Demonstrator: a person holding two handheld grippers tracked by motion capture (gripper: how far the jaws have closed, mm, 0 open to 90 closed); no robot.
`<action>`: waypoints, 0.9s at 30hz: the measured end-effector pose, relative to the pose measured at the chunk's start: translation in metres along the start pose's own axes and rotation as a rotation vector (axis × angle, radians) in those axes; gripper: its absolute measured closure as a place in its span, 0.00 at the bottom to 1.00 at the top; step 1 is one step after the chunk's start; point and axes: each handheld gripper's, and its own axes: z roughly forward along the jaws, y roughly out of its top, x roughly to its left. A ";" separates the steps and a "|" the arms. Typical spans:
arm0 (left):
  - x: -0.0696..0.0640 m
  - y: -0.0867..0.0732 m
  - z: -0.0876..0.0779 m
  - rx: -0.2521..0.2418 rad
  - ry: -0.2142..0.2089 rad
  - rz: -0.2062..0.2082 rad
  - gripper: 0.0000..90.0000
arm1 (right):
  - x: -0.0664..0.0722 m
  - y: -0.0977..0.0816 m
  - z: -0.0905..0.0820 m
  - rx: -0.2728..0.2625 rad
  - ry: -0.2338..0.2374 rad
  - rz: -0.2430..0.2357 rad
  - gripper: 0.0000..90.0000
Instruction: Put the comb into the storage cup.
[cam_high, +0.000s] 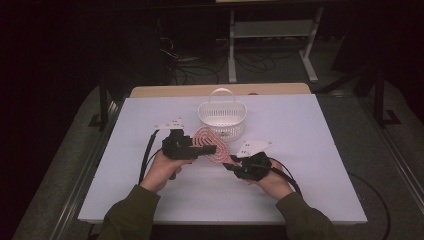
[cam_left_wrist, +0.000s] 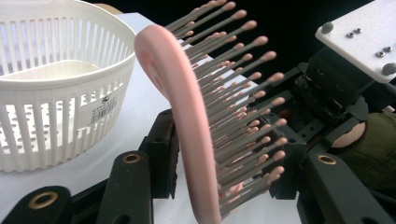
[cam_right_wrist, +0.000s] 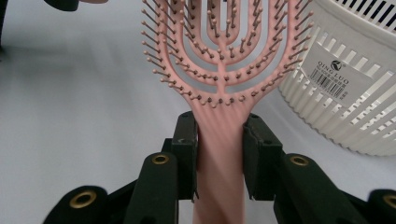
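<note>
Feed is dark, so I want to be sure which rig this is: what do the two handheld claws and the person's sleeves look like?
Both are black. The left claw and right claw each carry a white three-cornered plate with small screws on top. A black cable trails from each. Up close the black jaws show brass-coloured rivets. The sleeves are dark olive green.

White slotted basket (cam_right_wrist: 355, 88) carries white sticker (cam_right_wrist: 330, 74) on outer wall: round logo above, "QING LUO" in capitals, barcode below; barcode digits too small to read. Same sticker (cam_left_wrist: 102, 110) in left gripper view, on basket wall near rim: logo and barcode visible, lettering blurred, unreadable.
</note>
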 end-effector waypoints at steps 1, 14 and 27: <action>0.000 0.000 0.000 0.000 -0.002 -0.002 0.61 | 0.000 0.000 0.000 0.001 0.001 -0.001 0.76; -0.001 0.001 0.001 -0.005 -0.034 -0.016 0.70 | -0.001 0.000 0.000 0.003 -0.002 0.006 0.77; -0.004 0.002 0.000 -0.020 -0.043 -0.012 0.72 | -0.001 0.000 0.000 -0.003 0.000 0.007 0.77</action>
